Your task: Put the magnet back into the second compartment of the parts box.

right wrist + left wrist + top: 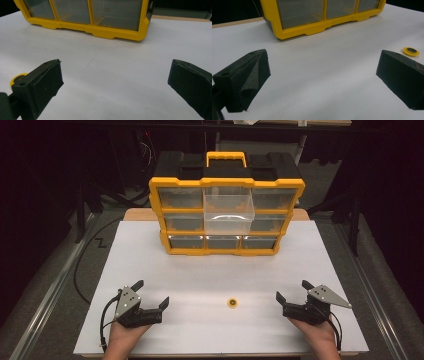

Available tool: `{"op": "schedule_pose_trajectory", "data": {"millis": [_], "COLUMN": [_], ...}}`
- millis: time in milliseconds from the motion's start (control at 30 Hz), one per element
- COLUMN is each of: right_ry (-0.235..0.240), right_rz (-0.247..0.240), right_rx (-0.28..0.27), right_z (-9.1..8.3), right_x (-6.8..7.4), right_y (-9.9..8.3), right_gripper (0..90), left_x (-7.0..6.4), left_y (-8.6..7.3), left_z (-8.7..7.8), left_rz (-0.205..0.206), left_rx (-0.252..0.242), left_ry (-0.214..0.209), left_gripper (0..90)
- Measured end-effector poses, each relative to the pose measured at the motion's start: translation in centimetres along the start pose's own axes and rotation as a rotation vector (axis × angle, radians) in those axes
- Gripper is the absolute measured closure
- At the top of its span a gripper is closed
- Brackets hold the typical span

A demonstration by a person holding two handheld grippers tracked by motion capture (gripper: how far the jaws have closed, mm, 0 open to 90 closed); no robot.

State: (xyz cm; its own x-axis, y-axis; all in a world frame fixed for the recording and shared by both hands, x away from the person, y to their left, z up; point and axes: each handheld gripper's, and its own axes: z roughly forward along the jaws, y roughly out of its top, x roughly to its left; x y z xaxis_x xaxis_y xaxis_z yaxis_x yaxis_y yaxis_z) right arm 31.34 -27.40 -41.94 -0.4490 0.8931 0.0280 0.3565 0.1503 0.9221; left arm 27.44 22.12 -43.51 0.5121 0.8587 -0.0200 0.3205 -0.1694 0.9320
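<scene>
**With both grippers waiting, a small yellow disc lies between them**

While we hold both grippers low at the near edge of the table, nothing is grasped yet. Our left gripper (153, 292) sits at the near left with its jaws spread wide and empty. Our right gripper (291, 291) mirrors it at the near right, jaws likewise parted and empty. Between them, a little closer to the right one, a small yellow disc (232, 302) with a dark centre lies flat on the white tabletop (320, 260), apart from both grippers. From the left gripper view the disc (411, 51) shows just past the right-hand jaw; from the right gripper view it peeks out behind the left-hand jaw (17, 78).

We judge this to be the start of the work: the pick-up has not begun. The next move likely calls for one gripper to swing inward, come down over the disc, and close on its thin edge, which may be fiddly since it lies so flat.

At the far side of the table stands a yellow and black organiser case (226, 210), upright, with three rows of clear drawers. Its top middle drawer (228, 210) is pulled out toward us and looks empty, a probable destination.

Around the table the room is dark, with cables trailing on the floor (95, 250) at the left.
</scene>
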Motion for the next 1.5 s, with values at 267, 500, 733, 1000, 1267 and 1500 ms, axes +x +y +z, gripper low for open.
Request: {"op": "schedule_pose_trajectory", "data": {"millis": [267,500,733,1000,1267,1500], "right_ry": [-0.013,-0.002,-0.002,0.007,0.014,0.031], "right_rz": [-0.007,-0.04,-0.065,-0.07,-0.097,-0.127], "right_rx": [-0.01,0.002,0.045,0.151,0.267,0.338], "right_z": [0.0,0.6,1.4,2.2,2.9,3.2], "right_x": [-0.2,0.0,0.4,0.5,0.8,0.9], "right_y": [0.1,0.3,0.6,0.4,0.2,0.2], "right_gripper": [0.0,0.0,0.0,0.0,0.0,0.0], "left_x": [-0.3,-0.2,-0.2,-0.2,-0.3,-0.3], "left_y": [0.1,0.1,0.1,0.1,0.1,0.1], "left_z": [-0.1,0.0,0.1,0.2,0.2,0.1], "left_rz": [0.028,0.029,0.02,0.013,0.014,0.021], "left_rx": [0.002,-0.011,-0.007,-0.001,-0.004,0.0], "left_ry": [0.005,-0.002,-0.007,-0.018,-0.02,-0.024], "left_gripper": [0.2,0.2,0.2,0.2,0.2,0.2]}}
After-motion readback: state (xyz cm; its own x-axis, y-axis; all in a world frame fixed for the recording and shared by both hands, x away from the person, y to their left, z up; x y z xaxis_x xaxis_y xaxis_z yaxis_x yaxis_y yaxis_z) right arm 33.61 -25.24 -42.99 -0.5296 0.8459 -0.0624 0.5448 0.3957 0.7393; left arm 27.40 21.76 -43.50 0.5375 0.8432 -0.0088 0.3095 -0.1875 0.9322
